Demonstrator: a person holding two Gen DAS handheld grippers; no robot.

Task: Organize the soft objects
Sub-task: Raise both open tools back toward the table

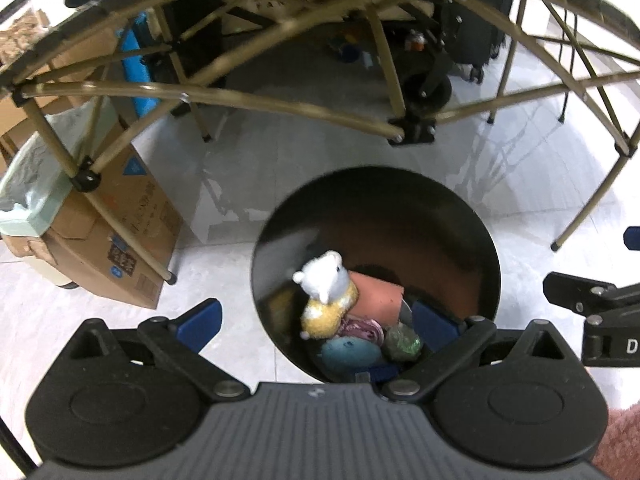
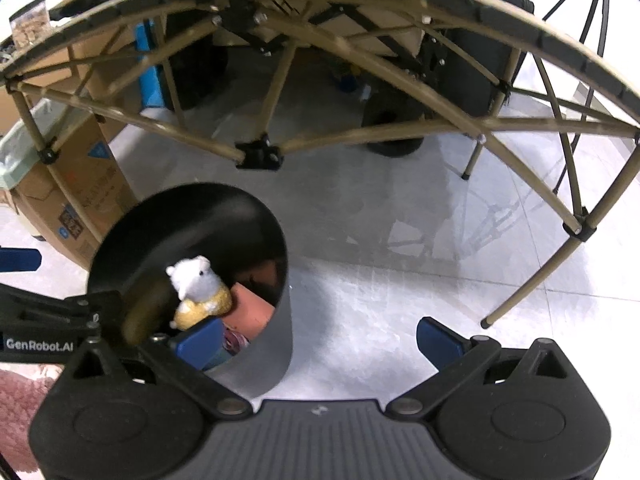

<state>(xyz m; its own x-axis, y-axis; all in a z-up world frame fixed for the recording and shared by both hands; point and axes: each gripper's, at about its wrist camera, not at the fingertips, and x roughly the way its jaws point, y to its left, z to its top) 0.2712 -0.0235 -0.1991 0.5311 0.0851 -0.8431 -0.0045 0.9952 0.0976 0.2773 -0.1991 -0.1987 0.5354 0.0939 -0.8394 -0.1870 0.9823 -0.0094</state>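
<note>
A black round bin [image 1: 460, 216] stands on the pale floor and holds several soft toys. On top lies a white-headed plush in yellow [image 1: 326, 296], beside an orange-pink block [image 1: 378, 298], a blue plush [image 1: 350, 354], a green ball [image 1: 402, 342] and a purple-pink piece [image 1: 362, 328]. My left gripper [image 1: 316, 322] hangs open above the bin's near rim, nothing between its blue pads. In the right wrist view the bin [image 2: 168, 220] sits at lower left with the white plush [image 2: 196, 288] showing. My right gripper [image 2: 320, 340] is open and empty, to the bin's right.
A folding table frame [image 1: 280, 100] with tan legs arches overhead. Cardboard boxes [image 1: 116, 232] and a green-lined container [image 1: 36, 184] stand at left. Dark luggage and wheels [image 1: 460, 40] sit behind. A tripod [image 2: 592, 8] is at far right. Pink fuzzy fabric [image 2: 20, 396] shows at the edge.
</note>
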